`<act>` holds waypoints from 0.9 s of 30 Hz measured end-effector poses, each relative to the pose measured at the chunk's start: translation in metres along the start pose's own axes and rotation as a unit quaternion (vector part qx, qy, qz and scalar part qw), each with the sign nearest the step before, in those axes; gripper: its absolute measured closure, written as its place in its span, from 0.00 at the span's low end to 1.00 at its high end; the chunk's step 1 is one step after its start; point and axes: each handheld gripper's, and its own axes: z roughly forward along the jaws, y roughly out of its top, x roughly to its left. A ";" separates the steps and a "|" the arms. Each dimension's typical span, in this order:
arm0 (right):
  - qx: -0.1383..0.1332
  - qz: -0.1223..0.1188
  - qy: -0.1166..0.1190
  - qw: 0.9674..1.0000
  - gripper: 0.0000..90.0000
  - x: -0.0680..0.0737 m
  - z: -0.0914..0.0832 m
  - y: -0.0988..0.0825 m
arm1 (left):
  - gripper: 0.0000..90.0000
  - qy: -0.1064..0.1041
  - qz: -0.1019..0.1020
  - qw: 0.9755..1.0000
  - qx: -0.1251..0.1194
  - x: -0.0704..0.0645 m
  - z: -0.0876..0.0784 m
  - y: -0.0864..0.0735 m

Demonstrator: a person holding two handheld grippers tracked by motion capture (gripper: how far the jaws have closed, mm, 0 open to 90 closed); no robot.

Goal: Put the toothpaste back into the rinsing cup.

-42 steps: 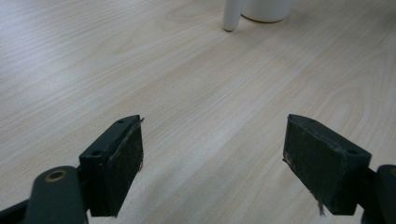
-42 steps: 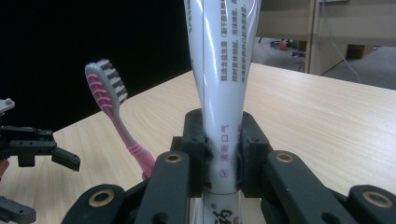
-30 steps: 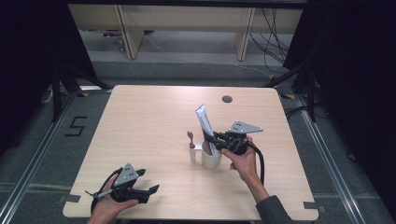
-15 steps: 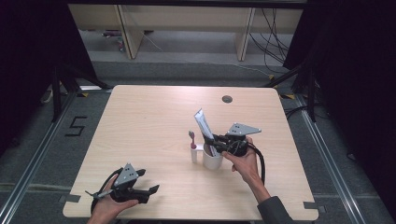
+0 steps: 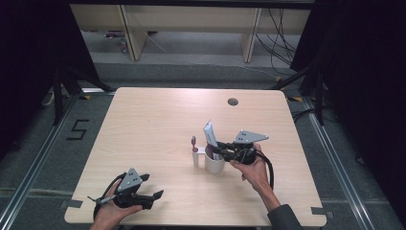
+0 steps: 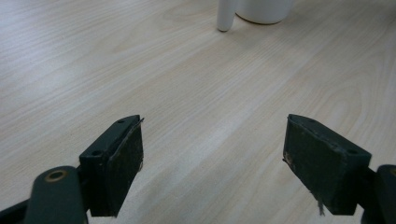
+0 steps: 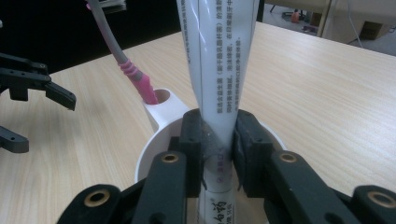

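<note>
A white toothpaste tube (image 5: 209,134) stands upright with its lower end inside a white cup (image 5: 214,165) near the table's middle. My right gripper (image 5: 218,151) is shut on the tube just above the cup's rim. In the right gripper view both pads press on the tube (image 7: 219,70) over the cup (image 7: 149,154). A pink and grey toothbrush (image 5: 194,143) stands in the cup's side holder, and the right gripper view shows this toothbrush (image 7: 126,65) too. My left gripper (image 5: 155,191) rests open on the table at the front left, its jaws (image 6: 212,158) wide apart with nothing between them.
The light wooden table (image 5: 158,120) has a round cable hole (image 5: 232,101) near its far edge. Black curtains hang on both sides, and shelving stands behind the table. In the left gripper view the cup (image 6: 264,9) is far ahead.
The right gripper has lowered slightly with the tube, so the tube sits deeper in the cup. The left gripper has stayed where it was.
</note>
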 end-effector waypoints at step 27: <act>0.015 -0.008 -0.020 1.000 0.75 -0.001 -0.003 0.000 | 0.22 0.004 0.011 1.000 0.013 0.002 -0.003 0.000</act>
